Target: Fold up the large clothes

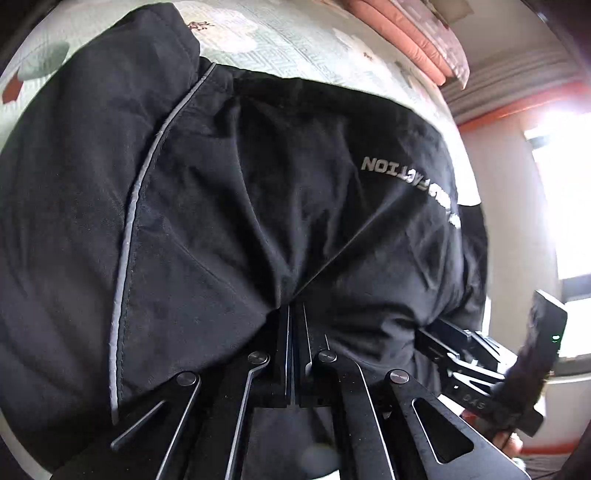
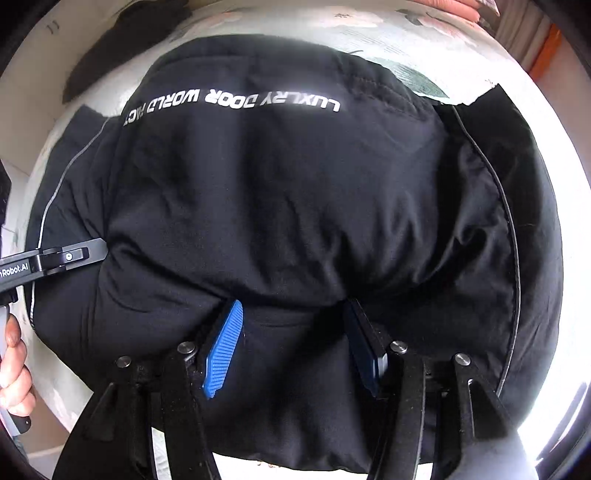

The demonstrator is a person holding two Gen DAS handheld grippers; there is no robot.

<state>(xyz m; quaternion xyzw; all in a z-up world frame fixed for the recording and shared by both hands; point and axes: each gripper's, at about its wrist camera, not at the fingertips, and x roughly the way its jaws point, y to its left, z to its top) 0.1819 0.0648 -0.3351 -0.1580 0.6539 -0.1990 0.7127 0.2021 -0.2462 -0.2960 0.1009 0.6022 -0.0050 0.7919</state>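
The left gripper [image 1: 293,314], clenched flat on a pinch of cloth, and the right gripper [image 2: 291,325], blue pads spread around a thick padded fold, both bite the near hem of a black puffy jacket with grey piping [image 2: 295,192]. It lies on a pale patterned bed [image 1: 295,40], long axis running away from both; the coming fold goes forward. Upside-down white lettering [image 2: 236,101] reads "LUXLRY DOOR WORLD"

One black jacket [image 2: 295,206] on one quilt [image 1: 295,40]. Two grippers: left [image 1: 295,314] and right [image 2: 291,314], both at jacket's near edge. One hand [image 2: 14,369] left of jacket. One pink bedding stack [image 1: 417,33] beyond jacket. One dark cloth [image 2: 122,44] beyond jacket.
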